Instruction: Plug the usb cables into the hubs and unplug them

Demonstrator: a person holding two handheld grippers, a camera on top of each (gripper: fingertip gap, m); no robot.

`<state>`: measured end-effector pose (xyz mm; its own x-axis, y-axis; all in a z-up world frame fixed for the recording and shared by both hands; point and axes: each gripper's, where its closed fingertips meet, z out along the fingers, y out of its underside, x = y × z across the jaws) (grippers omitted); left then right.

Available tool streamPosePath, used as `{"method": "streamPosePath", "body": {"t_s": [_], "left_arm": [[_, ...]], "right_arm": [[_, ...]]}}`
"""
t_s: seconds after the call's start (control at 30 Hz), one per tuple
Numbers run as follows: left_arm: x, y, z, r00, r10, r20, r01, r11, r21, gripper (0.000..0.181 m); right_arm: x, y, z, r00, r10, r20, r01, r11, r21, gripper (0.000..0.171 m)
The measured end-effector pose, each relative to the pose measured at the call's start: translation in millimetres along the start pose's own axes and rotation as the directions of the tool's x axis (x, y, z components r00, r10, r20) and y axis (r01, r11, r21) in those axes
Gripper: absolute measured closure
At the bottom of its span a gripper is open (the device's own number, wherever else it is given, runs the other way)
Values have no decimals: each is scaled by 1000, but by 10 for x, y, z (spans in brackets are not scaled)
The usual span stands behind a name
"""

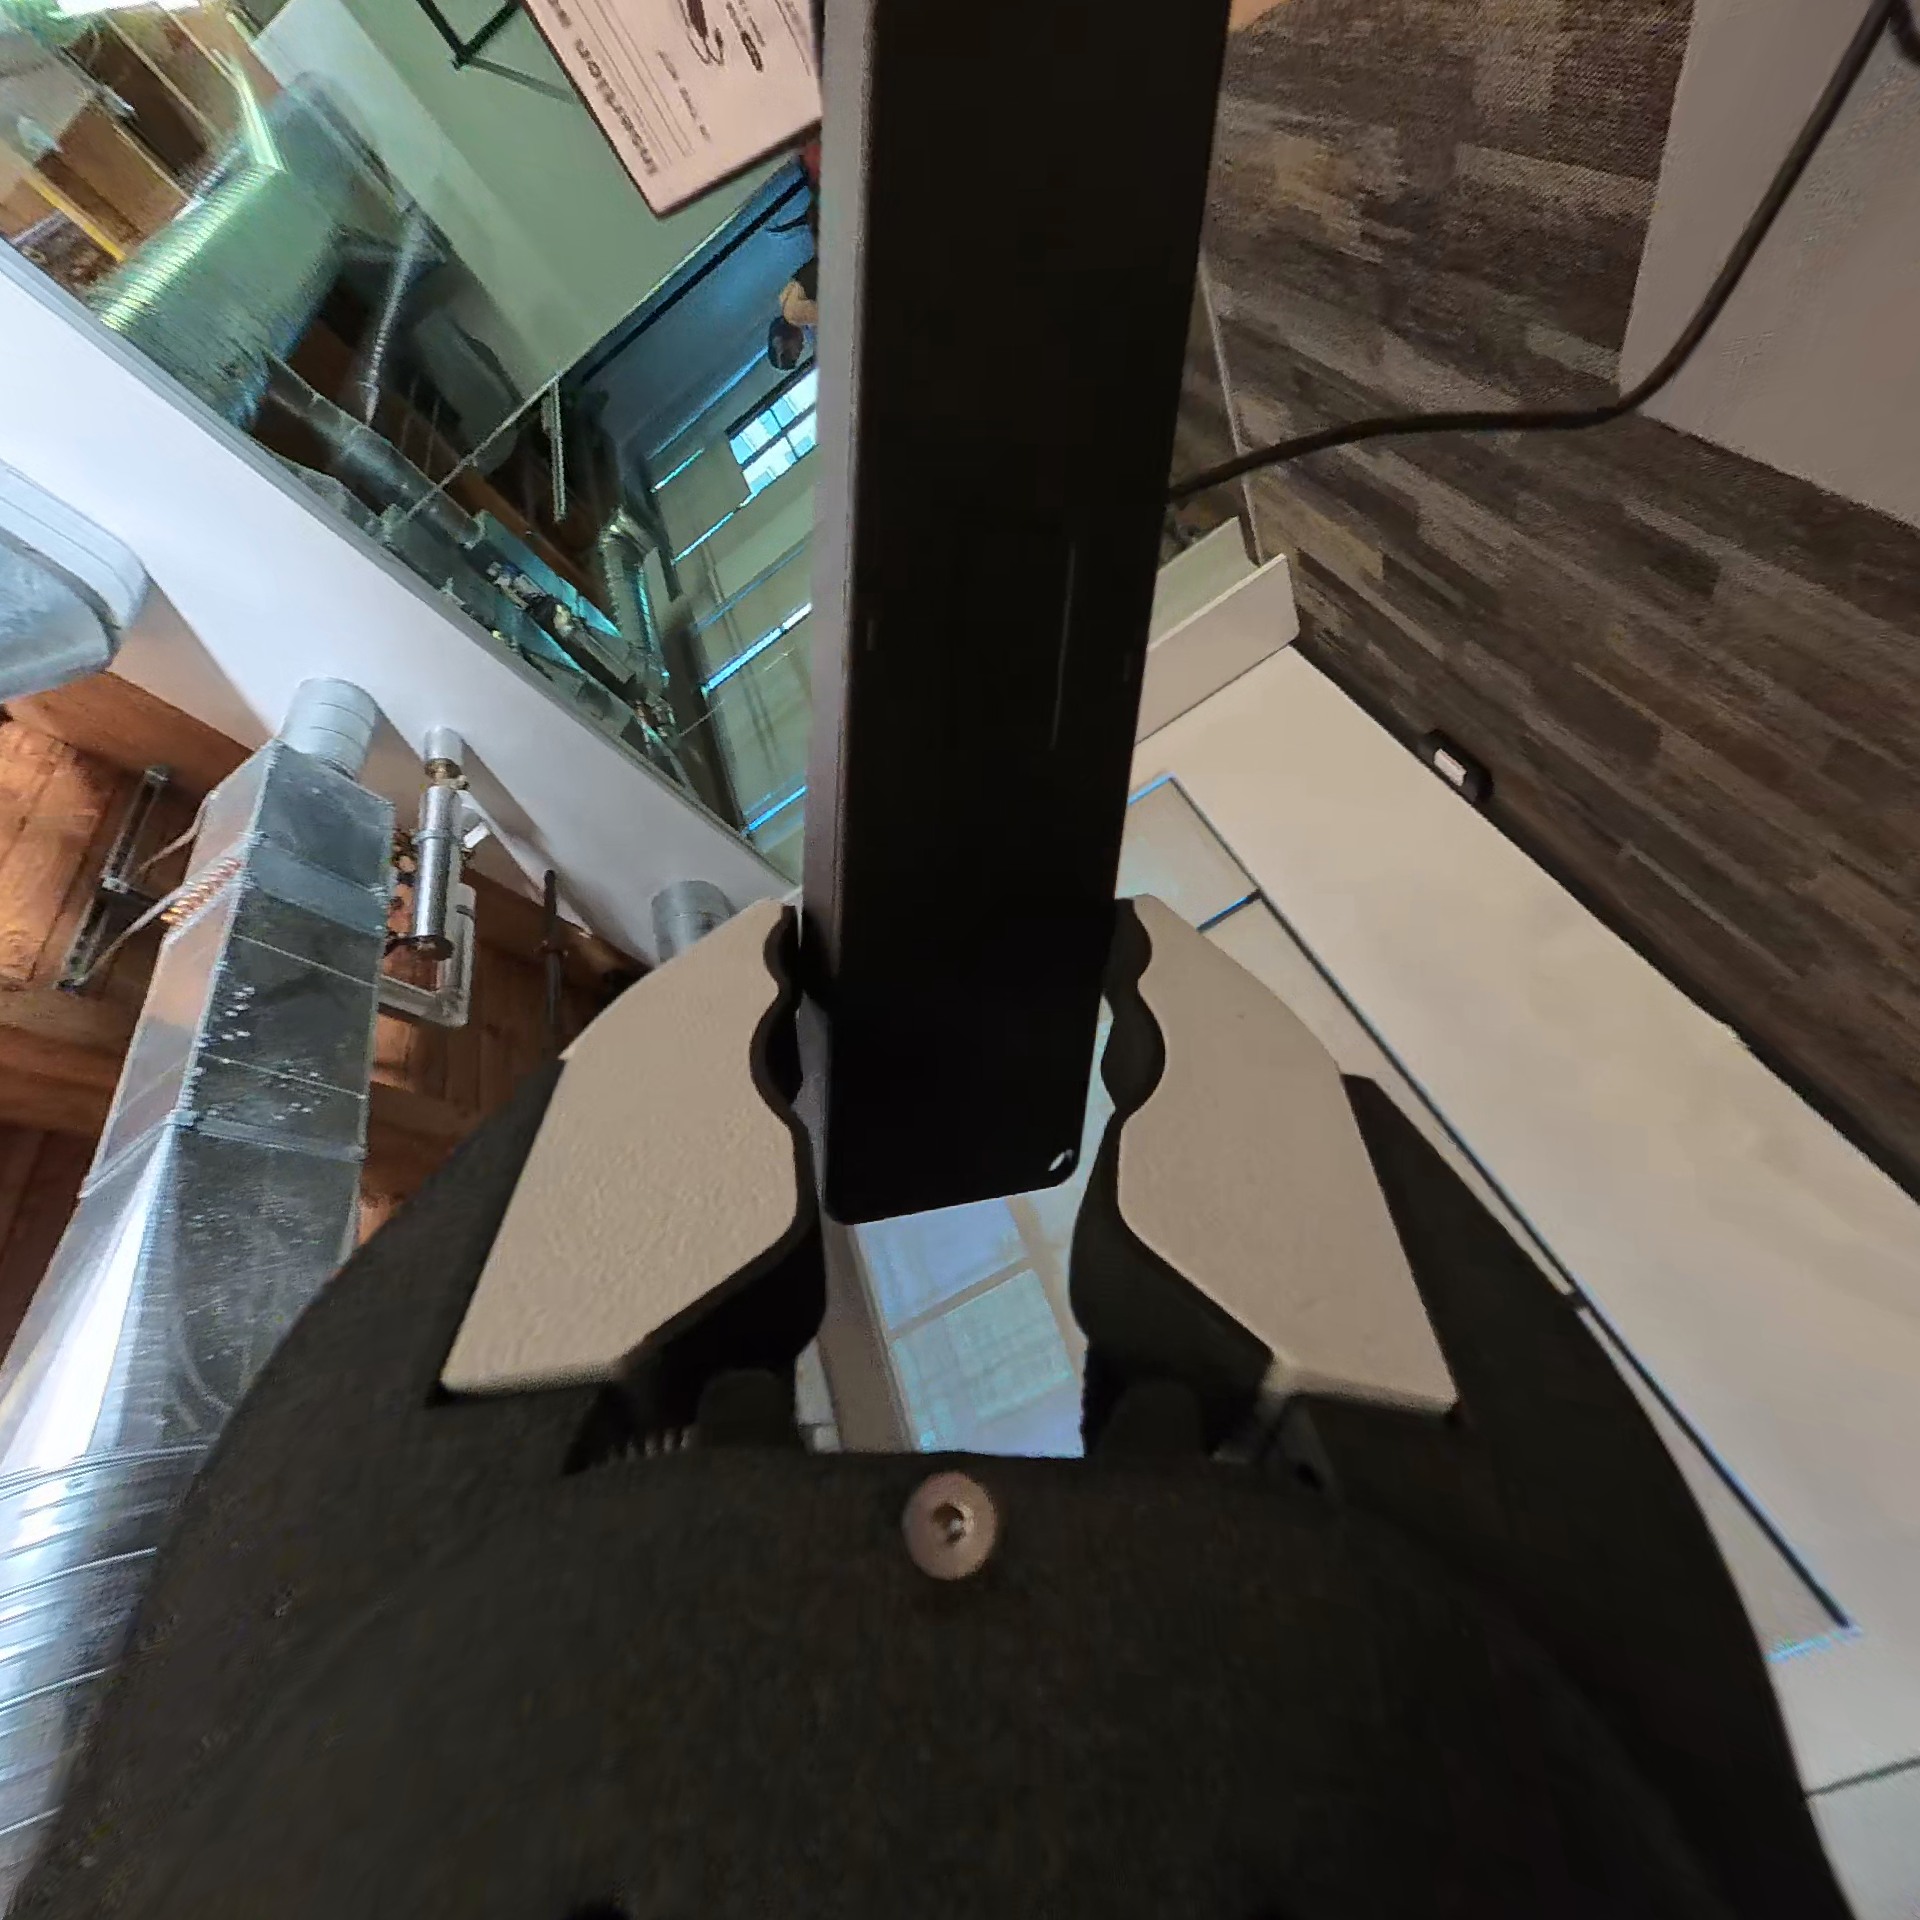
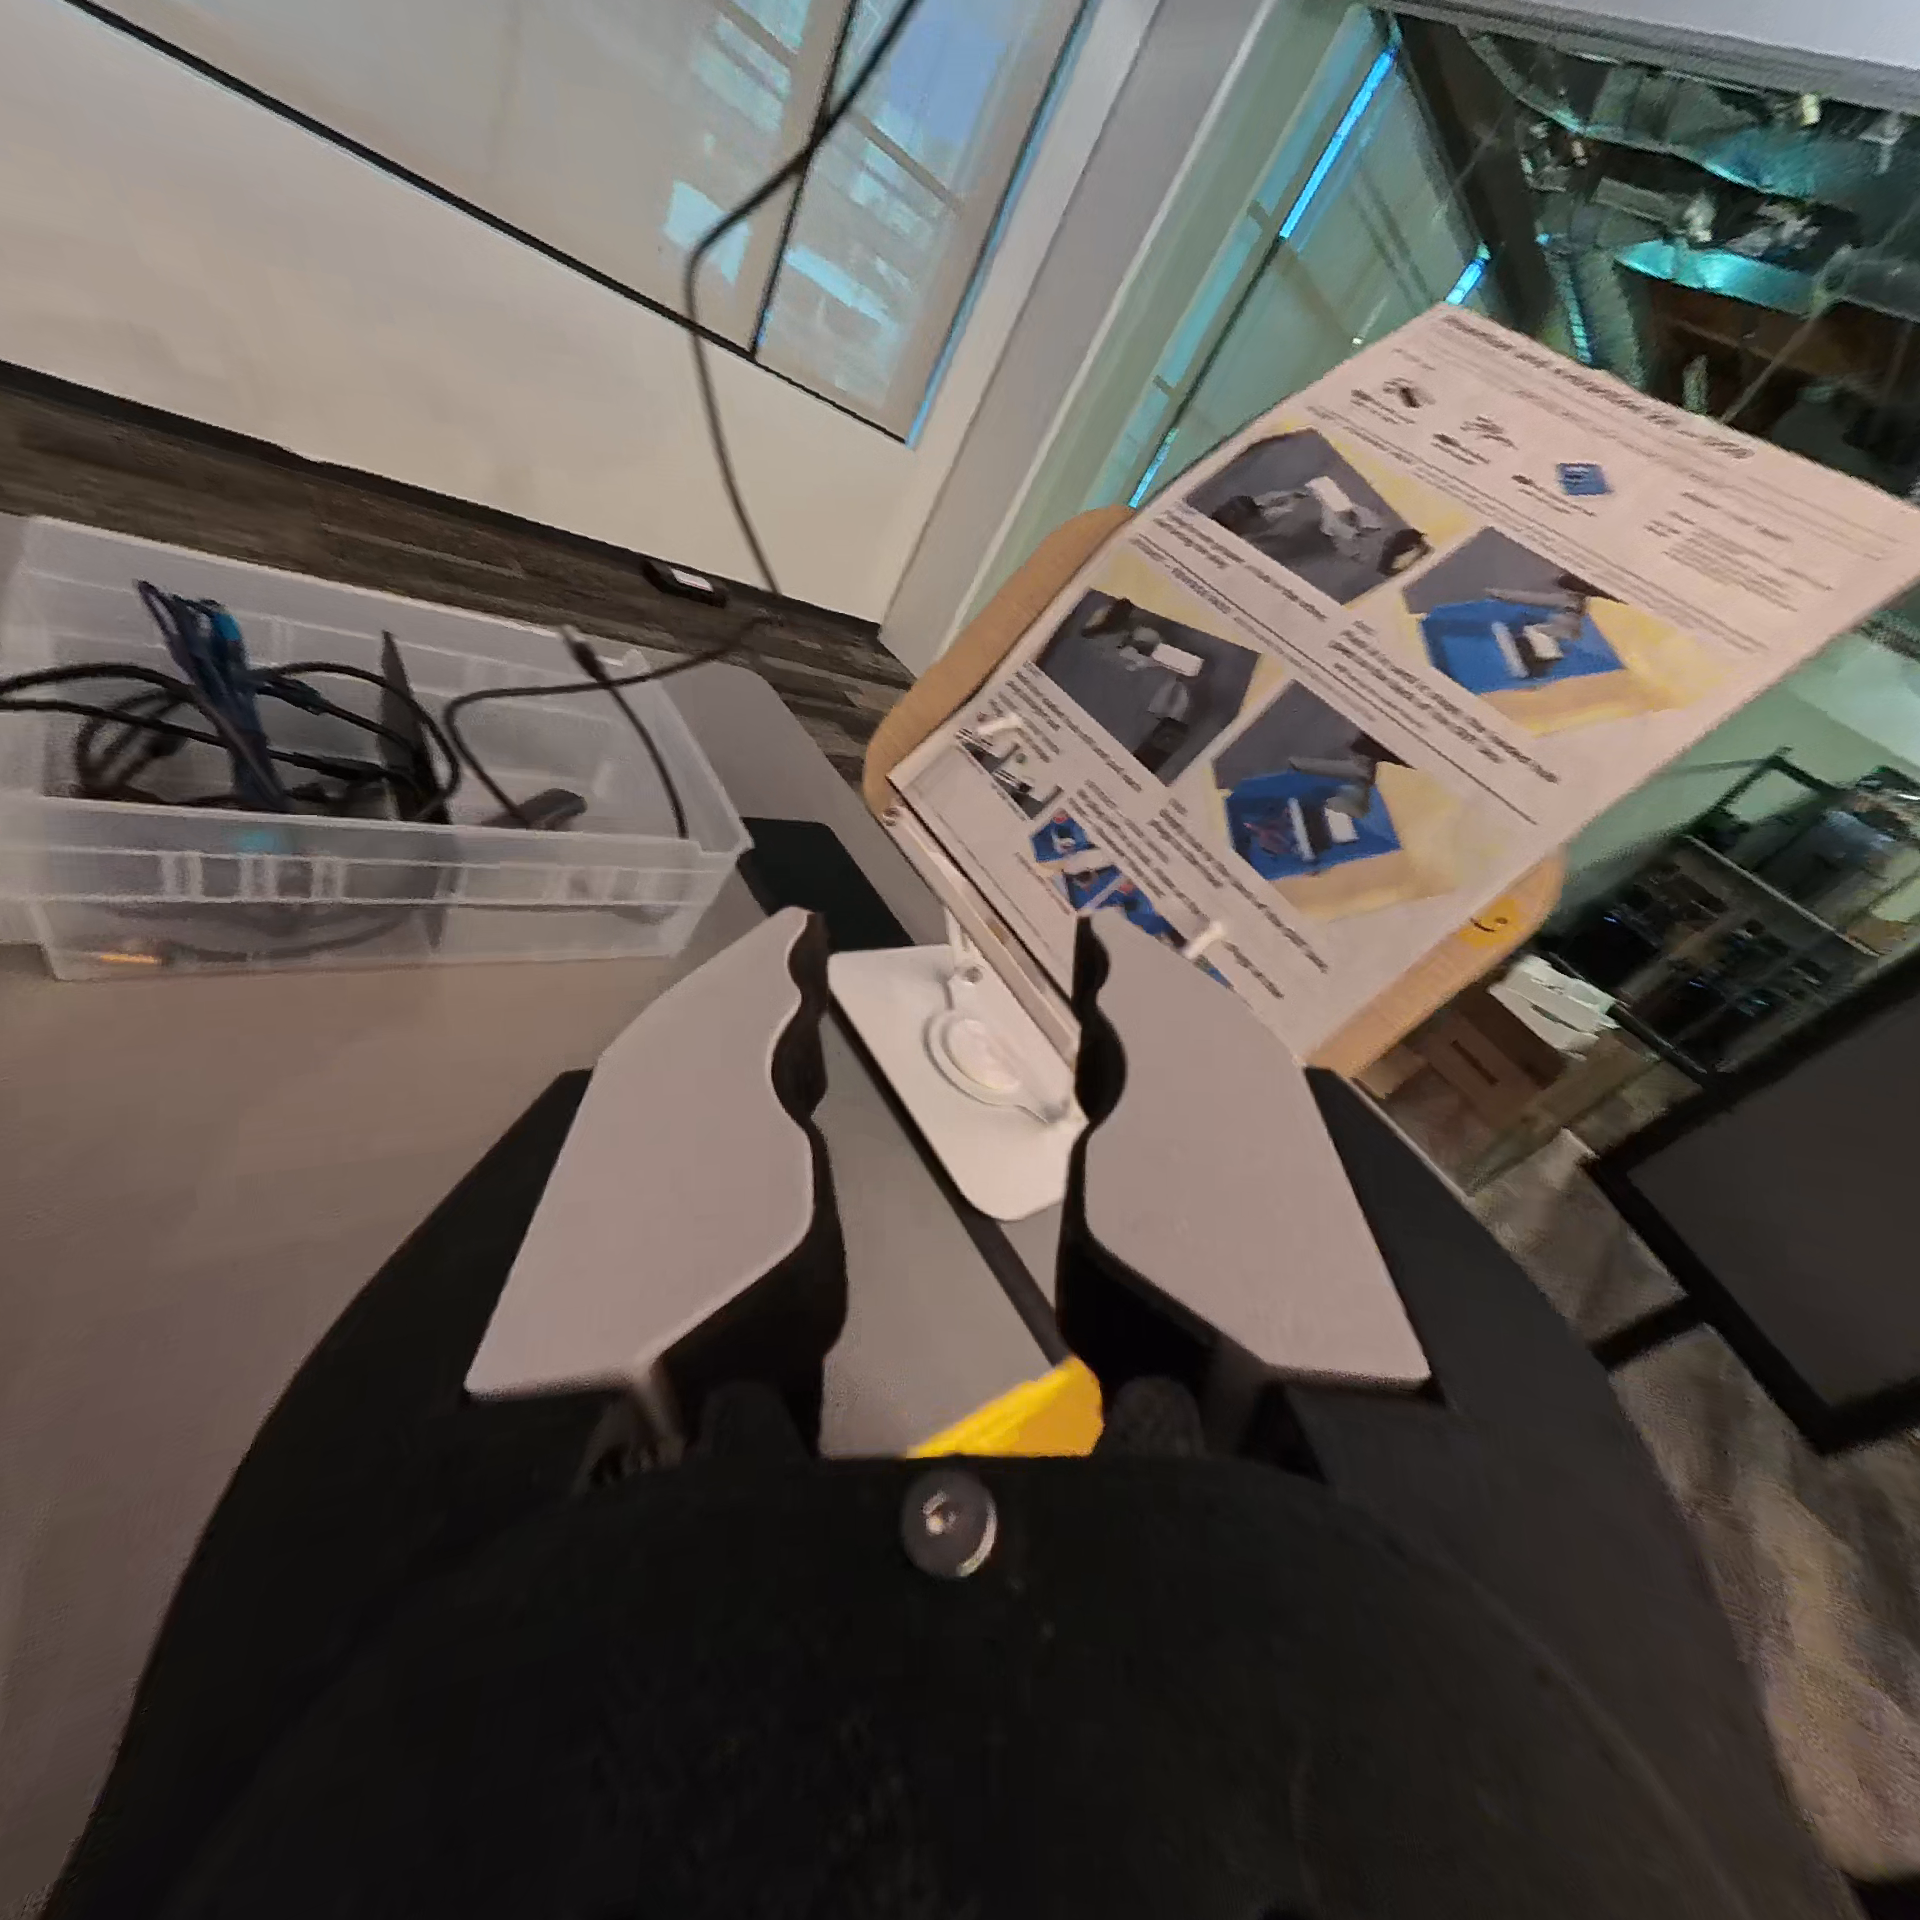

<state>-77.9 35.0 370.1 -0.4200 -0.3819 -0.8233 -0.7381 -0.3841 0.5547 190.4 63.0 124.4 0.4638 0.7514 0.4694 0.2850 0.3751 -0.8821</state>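
My left wrist camera sits just behind my left gripper (image 1: 956, 935) and looks forward along its fingers, tipped steeply and rolled, so metal ducting (image 1: 249, 997) fills its left side and the patterned carpet (image 1: 1558, 520) climbs its right. A long black slab (image 1: 997, 623) stands very close before the lens. My right wrist camera looks along my right gripper (image 2: 945, 956), low over the counter (image 2: 260, 1091), towards a clear bin (image 2: 343, 862) at left and a printed sheet (image 2: 1403, 665) close ahead. Both views share the white wall, the dangling black cable (image 1: 1662, 364) and that sheet's edge.
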Motion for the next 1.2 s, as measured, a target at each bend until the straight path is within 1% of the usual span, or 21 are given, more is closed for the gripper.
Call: {"method": "streamPosePath", "body": {"t_s": [0.13,0.2,0.27,0.33,0.47,0.5,0.57,0.63,0.7,0.77,0.83,0.87,0.9,0.93,0.97,1.1,1.2], "left_arm": [[-29,-82,-188,999,30,18,-31,999,9,125],[-58,-86,-280,999,34,36,-34,999,17,125],[-112,-49,-365,999,16,50,-17,1000,24,125],[-192,15,-458,998,2,70,-3,1000,23,125],[-366,148,-677,994,-4,113,3,1000,10,125],[-407,175,-741,992,-4,124,3,1000,9,125],[-472,211,-876,990,-16,140,14,1000,16,125],[-519,220,-1015,988,-37,151,31,999,40,125],[-552,224,-1140,985,-51,164,41,997,58,125],[-574,221,-1235,983,-56,177,44,997,70,125],[-571,214,-1287,982,-64,177,51,996,77,125],[-567,213,-1304,982,-61,180,48,996,77,125],[-558,218,-1317,982,-57,180,44,996,74,125],[-547,230,-1323,983,-57,177,45,997,70,125],[-534,249,-1320,983,-62,172,51,996,68,125],[-468,388,-1245,983,-81,166,75,996,47,125],[-374,538,-1139,983,-99,157,97,995,20,125]], "right_arm": [[-303,-81,298,997,14,72,-17,999,41,124],[-485,-103,456,995,-17,95,12,998,54,122],[-608,-62,581,994,-66,92,63,998,31,121],[-672,-45,669,994,-75,77,73,997,30,120],[-813,-175,817,992,82,99,-96,984,149,120],[-847,-186,855,990,100,98,-116,979,166,120],[-893,-203,924,995,79,59,-89,977,196,119],[-892,-269,999,1000,9,-2,-8,975,223,117],[-783,-390,1107,996,-37,-81,55,969,242,116],[-639,-489,1289,993,-25,-114,51,972,229,111],[-440,-473,1503,985,-22,-170,53,983,178,111],[-365,-436,1597,984,-4,-180,32,988,152,114],[-376,-396,1681,991,12,-136,6,991,132,127],[-417,-355,1729,997,19,-78,-11,994,112,151],[-413,-322,1739,998,30,-61,-24,995,95,170],[-365,-365,1689,997,82,-4,-82,993,89,171],[-269,-552,1650,999,44,30,-45,998,41,171]]}}
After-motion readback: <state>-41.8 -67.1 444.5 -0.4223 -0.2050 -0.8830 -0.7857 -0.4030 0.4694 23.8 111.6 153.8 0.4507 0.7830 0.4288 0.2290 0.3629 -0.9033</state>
